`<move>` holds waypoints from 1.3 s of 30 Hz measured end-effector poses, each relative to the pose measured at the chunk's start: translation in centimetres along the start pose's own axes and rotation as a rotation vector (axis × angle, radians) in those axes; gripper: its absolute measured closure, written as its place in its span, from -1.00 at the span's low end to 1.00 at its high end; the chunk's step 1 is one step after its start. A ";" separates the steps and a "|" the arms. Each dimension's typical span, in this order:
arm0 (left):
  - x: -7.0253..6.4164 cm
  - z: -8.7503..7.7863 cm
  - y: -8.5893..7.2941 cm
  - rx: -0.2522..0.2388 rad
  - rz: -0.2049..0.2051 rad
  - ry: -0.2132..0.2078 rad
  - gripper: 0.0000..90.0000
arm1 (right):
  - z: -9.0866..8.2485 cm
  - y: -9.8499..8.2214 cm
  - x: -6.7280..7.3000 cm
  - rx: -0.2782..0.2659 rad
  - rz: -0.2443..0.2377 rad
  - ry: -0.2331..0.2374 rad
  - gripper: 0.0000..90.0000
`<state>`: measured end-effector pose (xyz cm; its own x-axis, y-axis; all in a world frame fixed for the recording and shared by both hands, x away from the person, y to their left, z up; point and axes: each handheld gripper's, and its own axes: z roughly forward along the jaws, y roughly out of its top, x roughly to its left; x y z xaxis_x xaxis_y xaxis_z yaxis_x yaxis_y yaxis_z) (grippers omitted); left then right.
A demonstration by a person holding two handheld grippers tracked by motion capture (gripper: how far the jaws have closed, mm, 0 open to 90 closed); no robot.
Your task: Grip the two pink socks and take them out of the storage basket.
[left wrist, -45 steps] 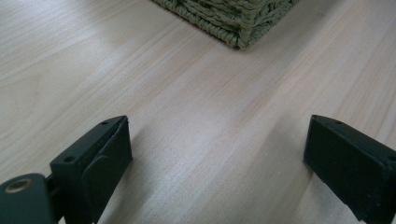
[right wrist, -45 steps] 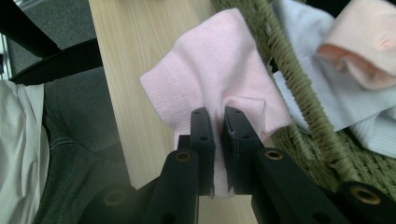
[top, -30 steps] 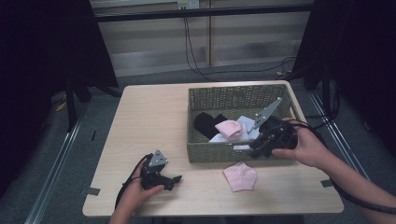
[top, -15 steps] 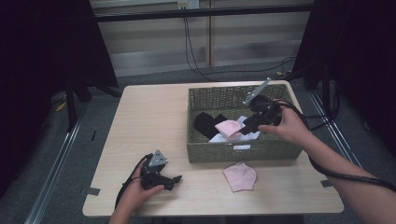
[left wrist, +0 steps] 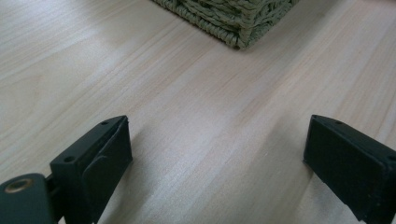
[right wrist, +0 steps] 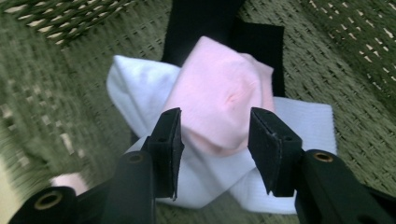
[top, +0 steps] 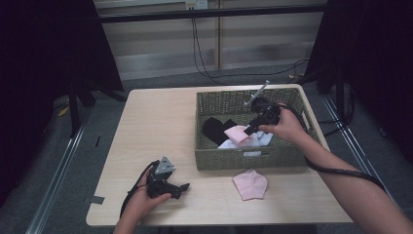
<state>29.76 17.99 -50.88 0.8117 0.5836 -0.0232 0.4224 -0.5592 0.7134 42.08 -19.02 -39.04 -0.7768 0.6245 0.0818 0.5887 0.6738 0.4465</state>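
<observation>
A green woven basket (top: 243, 160) holds a pink sock (top: 237, 132) lying on a white sock (top: 228, 145) and a black sock (top: 213, 129). My right gripper (top: 249, 130) reaches down into the basket from its right side. In the right gripper view its jaws (right wrist: 215, 140) stand open, having just been opening. The near end of the pink sock (right wrist: 219, 98) lies between them, over the white sock (right wrist: 135, 88). My left gripper (top: 184, 187) rests on the table's front left, open and with nothing in it (left wrist: 217, 154).
A second pink sock (top: 250, 184) lies on the wooden table (top: 156, 126) just in front of the basket. The basket's corner (left wrist: 233, 23) shows ahead of the left gripper. Cables run across the floor behind the table.
My right gripper has moved from the basket's front right edge back and over into the basket, and now sits lower over the pink sock. The left gripper has stayed put.
</observation>
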 end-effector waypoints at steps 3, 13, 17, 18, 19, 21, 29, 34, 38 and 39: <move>0.0 0.0 0.0 0.000 0.001 0.000 -0.84 | 0.7 0.3 -0.4 0.007 0.013 -0.005 0.21; 0.0 0.0 0.0 -0.001 0.004 -0.001 -0.84 | 2.9 0.3 -1.8 0.037 0.048 -0.031 0.20; 0.0 0.0 0.0 -0.002 0.002 -0.001 -0.84 | 3.8 0.1 -2.7 0.043 0.085 -0.033 0.14; 0.0 0.0 0.0 -0.002 0.002 -0.001 -0.84 | 3.8 0.1 -2.7 0.043 0.085 -0.033 0.14; 0.0 0.0 0.0 -0.002 0.002 -0.001 -0.84 | 4.1 0.1 -2.7 0.050 0.105 -0.029 0.14; 0.0 0.0 0.0 -0.002 0.002 0.000 -0.84 | 4.6 0.0 -3.0 0.065 0.108 -0.025 0.14; 0.0 0.0 0.0 -0.003 -0.003 -0.003 -0.84 | 5.6 -0.4 -3.5 0.079 0.134 0.036 0.58; 0.0 0.0 0.0 -0.003 -0.003 -0.003 -0.84 | 5.3 -0.2 -3.3 0.097 0.122 0.056 0.77; 0.0 0.0 0.0 -0.001 0.002 -0.001 -0.84 | 4.4 -0.1 -3.3 0.085 0.120 0.066 0.78; 0.0 0.0 0.0 -0.002 0.002 -0.001 -0.84 | 3.9 -0.1 -3.3 0.081 0.120 0.064 0.78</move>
<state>29.76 17.99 -50.88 0.8126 0.5823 -0.0224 0.4204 -0.5592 0.7145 45.45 -19.56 -42.78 -0.7111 0.6775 0.1879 0.6920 0.6273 0.3571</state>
